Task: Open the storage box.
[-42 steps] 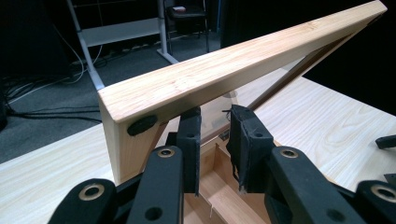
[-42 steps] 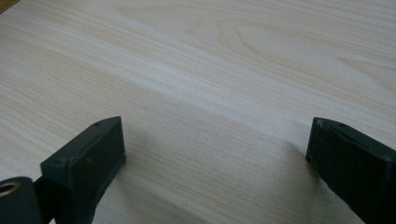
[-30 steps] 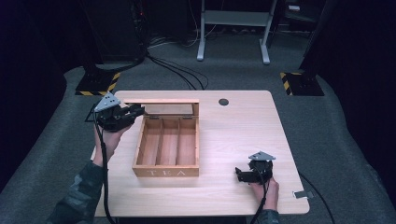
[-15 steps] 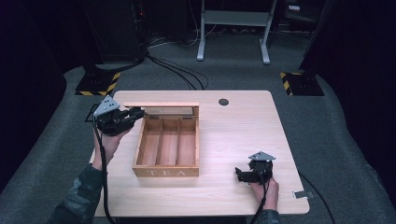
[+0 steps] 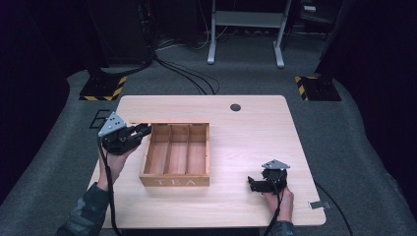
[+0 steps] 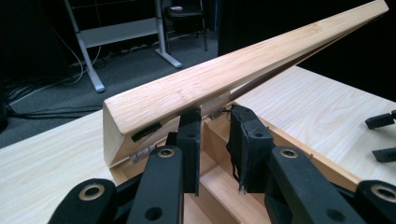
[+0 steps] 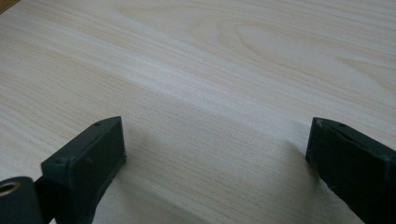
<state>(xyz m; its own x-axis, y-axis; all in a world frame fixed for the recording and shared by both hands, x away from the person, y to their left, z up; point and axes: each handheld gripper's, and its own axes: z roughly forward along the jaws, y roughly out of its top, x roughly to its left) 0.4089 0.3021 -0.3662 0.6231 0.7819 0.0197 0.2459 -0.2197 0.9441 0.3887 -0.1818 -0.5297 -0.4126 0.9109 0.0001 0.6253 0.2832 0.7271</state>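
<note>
A wooden tea box with three compartments stands left of centre on the table, its hinged lid raised at the back. My left gripper is at the box's back left corner. In the left gripper view the lid slants over the jaws, and the left gripper has them drawn close with a narrow slit. Their tips sit against the lid's underside and nothing shows pinched between them. My right gripper rests open on the table near the front right. The right gripper has bare wood between its wide jaws.
A round dark grommet sits near the table's far edge. Behind the table are a metal stand, floor cables and yellow-black striped bases. The other gripper's jaws show far right in the left gripper view.
The left hand and gripper have come down and toward the near side at the box's back left corner. The lid strip above the back edge looks thinner. The right hand has kept still.
</note>
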